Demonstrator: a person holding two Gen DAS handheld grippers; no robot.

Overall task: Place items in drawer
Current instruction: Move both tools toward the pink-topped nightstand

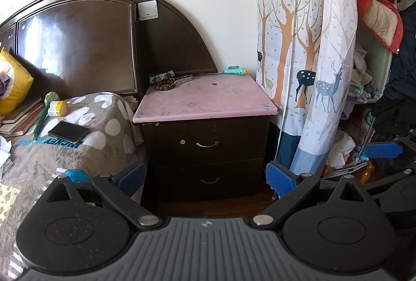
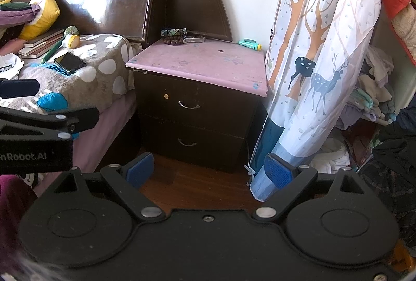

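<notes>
Before closed nightstand, tools agape.

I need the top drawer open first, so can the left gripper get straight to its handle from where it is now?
Probably yes. The left gripper is open and faces the nightstand front, with nothing between it and the top drawer handle. It is not yet at the handle.

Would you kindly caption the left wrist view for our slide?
Open left gripper faces a closed two-drawer nightstand; beads and flashlight on top.
</notes>
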